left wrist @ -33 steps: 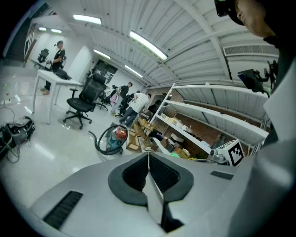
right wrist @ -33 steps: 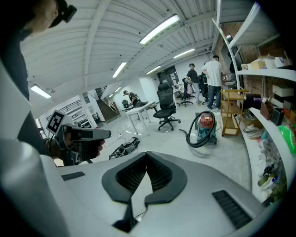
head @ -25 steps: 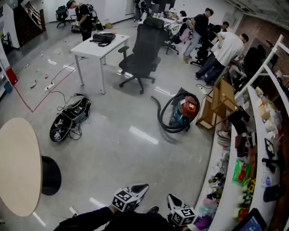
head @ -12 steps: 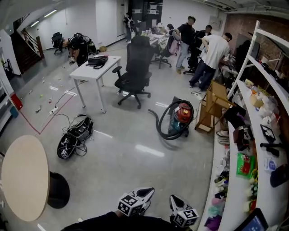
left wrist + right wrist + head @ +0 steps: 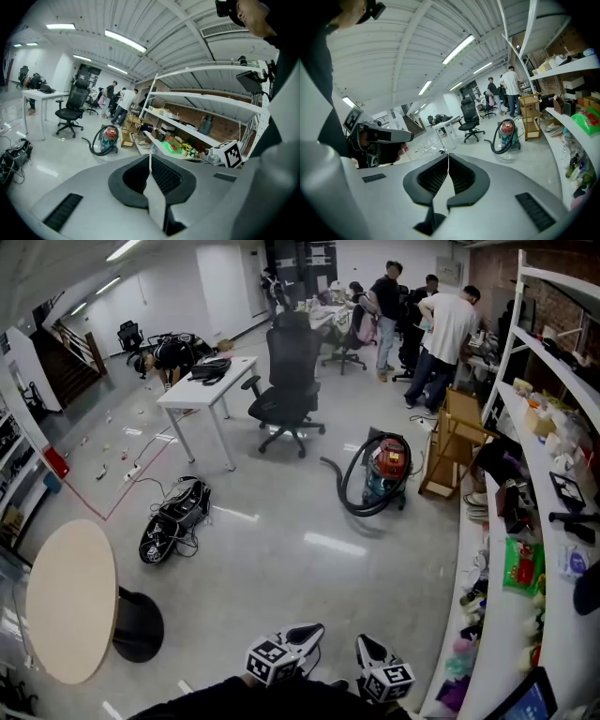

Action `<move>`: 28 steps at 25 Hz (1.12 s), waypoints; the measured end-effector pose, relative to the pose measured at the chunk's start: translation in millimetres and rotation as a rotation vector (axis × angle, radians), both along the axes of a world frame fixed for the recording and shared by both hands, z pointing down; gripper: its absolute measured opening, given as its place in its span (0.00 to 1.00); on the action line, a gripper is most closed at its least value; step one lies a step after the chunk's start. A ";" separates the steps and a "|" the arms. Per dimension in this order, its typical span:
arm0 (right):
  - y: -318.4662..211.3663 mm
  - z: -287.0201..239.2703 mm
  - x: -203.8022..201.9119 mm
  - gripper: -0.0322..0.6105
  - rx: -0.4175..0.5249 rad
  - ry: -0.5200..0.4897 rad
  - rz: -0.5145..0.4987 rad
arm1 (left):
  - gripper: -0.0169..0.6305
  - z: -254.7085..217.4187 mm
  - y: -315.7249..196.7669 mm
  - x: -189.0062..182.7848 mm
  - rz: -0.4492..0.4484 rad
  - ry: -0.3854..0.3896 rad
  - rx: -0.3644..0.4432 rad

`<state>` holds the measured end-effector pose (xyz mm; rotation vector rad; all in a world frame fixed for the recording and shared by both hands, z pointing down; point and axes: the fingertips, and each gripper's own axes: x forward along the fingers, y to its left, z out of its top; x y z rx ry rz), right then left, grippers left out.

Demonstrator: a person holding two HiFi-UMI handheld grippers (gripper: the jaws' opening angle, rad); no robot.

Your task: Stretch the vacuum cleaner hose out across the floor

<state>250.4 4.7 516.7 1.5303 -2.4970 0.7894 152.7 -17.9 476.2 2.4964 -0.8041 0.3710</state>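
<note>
A red and teal vacuum cleaner [image 5: 386, 470] stands on the floor far ahead, its black hose [image 5: 348, 486] looped around it with one end trailing left. It also shows small in the left gripper view as the vacuum cleaner [image 5: 109, 138] and in the right gripper view as the vacuum cleaner [image 5: 506, 132]. My left gripper [image 5: 314, 629] and right gripper [image 5: 361, 644] hang at the bottom of the head view, well short of the hose. Both are shut with nothing between the jaws.
A round wooden table [image 5: 73, 609] stands at the left. A black bag [image 5: 174, 517] with cables lies on the floor. A white desk [image 5: 208, 382] and black office chair [image 5: 286, 385] are behind. Cluttered white shelving [image 5: 511, 549] runs along the right. Several people stand at the back.
The head view has advanced and shifted: the vacuum cleaner and the bag sit lower in the picture and the round table has slid right. Both grippers stay shut at the bottom.
</note>
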 end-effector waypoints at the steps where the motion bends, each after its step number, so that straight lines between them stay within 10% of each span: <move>1: -5.5 1.5 4.1 0.07 0.002 0.009 0.002 | 0.06 2.3 -5.1 3.8 0.006 0.002 0.006; 8: -68.2 7.2 31.0 0.07 0.009 0.052 0.076 | 0.06 3.2 -73.4 29.5 0.082 0.052 0.047; 17: -161.3 21.8 -12.6 0.07 -0.117 0.153 0.169 | 0.06 27.3 -192.5 -25.4 0.132 0.158 0.001; 28: -242.6 40.2 -67.0 0.07 -0.164 0.156 0.061 | 0.06 75.1 -290.8 -137.6 -0.089 0.079 -0.043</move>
